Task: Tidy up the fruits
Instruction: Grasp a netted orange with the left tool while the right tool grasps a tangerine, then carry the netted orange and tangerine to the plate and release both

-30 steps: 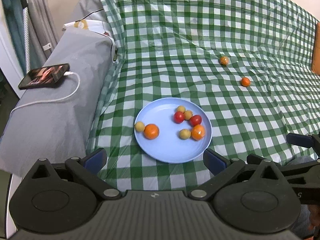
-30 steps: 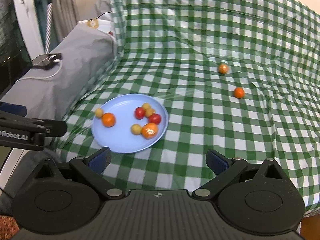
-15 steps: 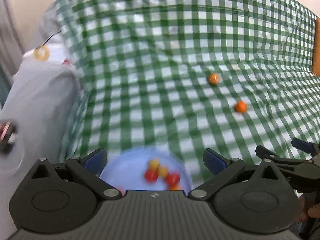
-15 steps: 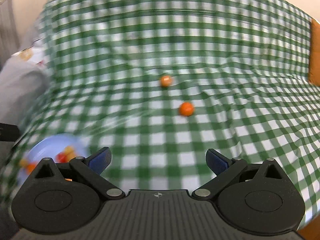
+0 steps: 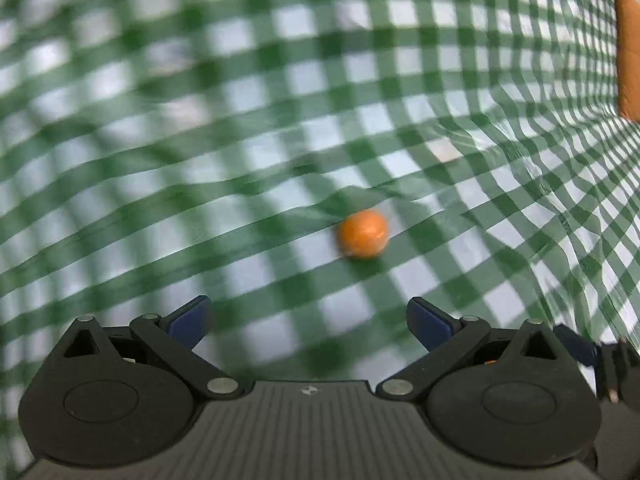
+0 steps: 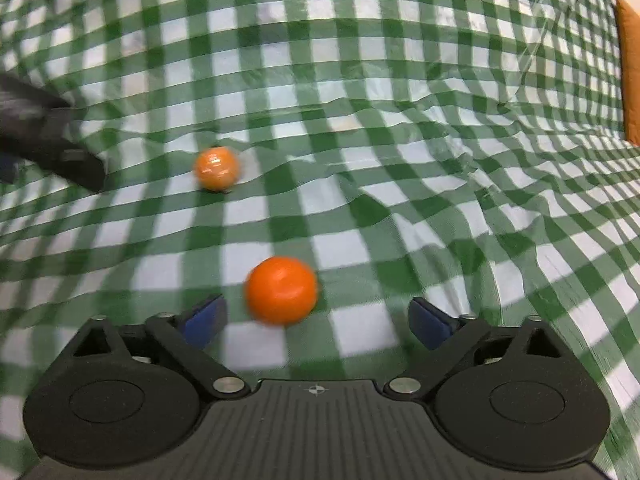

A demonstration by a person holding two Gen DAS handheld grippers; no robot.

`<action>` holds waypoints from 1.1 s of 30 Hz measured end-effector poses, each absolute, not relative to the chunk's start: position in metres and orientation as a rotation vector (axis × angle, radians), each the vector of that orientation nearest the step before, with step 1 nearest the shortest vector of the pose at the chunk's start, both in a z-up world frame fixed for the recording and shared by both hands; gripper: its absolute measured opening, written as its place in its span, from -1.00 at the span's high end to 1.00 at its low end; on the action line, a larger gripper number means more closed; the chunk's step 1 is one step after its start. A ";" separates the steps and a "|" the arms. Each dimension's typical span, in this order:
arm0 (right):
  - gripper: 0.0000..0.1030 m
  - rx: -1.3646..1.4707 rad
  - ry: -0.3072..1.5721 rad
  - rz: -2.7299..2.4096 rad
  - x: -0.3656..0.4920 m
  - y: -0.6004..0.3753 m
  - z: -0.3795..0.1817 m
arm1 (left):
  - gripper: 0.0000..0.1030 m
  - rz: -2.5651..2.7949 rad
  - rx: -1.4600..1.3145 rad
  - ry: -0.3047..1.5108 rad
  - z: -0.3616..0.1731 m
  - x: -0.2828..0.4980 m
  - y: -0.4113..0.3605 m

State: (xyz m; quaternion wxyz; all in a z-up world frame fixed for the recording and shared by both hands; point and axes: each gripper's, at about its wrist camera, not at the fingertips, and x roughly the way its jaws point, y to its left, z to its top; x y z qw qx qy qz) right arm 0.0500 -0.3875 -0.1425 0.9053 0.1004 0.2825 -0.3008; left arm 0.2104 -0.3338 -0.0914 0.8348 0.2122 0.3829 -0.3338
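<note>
Two loose orange fruits lie on the green-and-white checked cloth (image 6: 360, 80). The deeper orange one (image 6: 281, 290) sits just ahead of my right gripper (image 6: 316, 318), between its blue fingertips and nearer the left pad. Neither pad touches it, and the jaws are closing. The paler orange fruit (image 6: 217, 169) lies farther back on the left. In the left wrist view this paler fruit (image 5: 363, 234) is ahead of my left gripper (image 5: 308, 320) and a little to the right. That gripper is open and holds nothing. Both views are blurred by motion.
The cloth (image 5: 200, 120) is wrinkled into ridges around the fruits. An orange-brown object (image 6: 630, 72) stands at the far right edge. The left gripper's dark body (image 6: 52, 148) juts in from the left of the right wrist view.
Both grippers have swept forward and down, away from the blue plate of fruits, which has left both views. The two loose orange fruits now loom close, one between the right fingertips.
</note>
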 end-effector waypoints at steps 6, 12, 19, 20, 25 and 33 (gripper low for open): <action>-0.79 0.223 0.557 -0.640 0.055 -0.394 -0.150 | -0.99 -0.714 0.523 0.799 -0.126 0.231 -0.386; 0.20 0.207 0.522 -0.637 0.052 -0.393 -0.147 | 0.20 -0.717 0.429 0.886 -0.124 0.247 -0.391; 0.26 0.183 0.489 -0.668 0.035 -0.377 -0.130 | 0.20 -0.708 0.403 0.849 -0.079 0.200 -0.344; 0.26 0.182 0.484 -0.670 0.030 -0.376 -0.122 | 0.20 -0.716 0.398 0.842 -0.069 0.187 -0.331; 0.26 0.167 0.485 -0.621 -0.015 -0.347 -0.083 | 0.20 -0.704 0.392 0.851 -0.038 0.118 -0.255; 0.26 0.089 0.596 -0.447 -0.106 -0.248 -0.035 | 0.20 -0.636 0.361 0.885 -0.002 0.030 -0.125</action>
